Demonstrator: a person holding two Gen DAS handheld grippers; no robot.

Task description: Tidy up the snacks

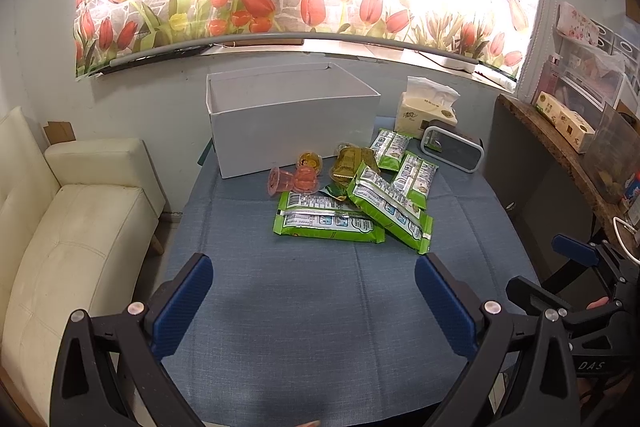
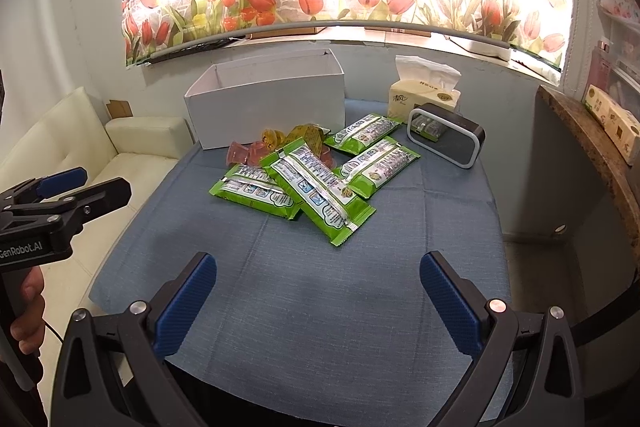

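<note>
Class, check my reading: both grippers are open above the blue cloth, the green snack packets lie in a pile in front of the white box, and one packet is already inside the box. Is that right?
Not quite. No packet shows inside the white box; in the right wrist view its visible inside looks bare. The green snack packets all lie on the blue cloth in front of it. The left gripper and right gripper are indeed open.

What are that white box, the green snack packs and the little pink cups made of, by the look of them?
White box: probably matte cardboard, with thin flat walls and sharp folded corners. Green snack packs: glossy plastic film, shown by the highlights, crimped ends and a back seam. Pink cups: translucent plastic, likely jelly cups with foil-like lids, though too small to be sure.
</note>
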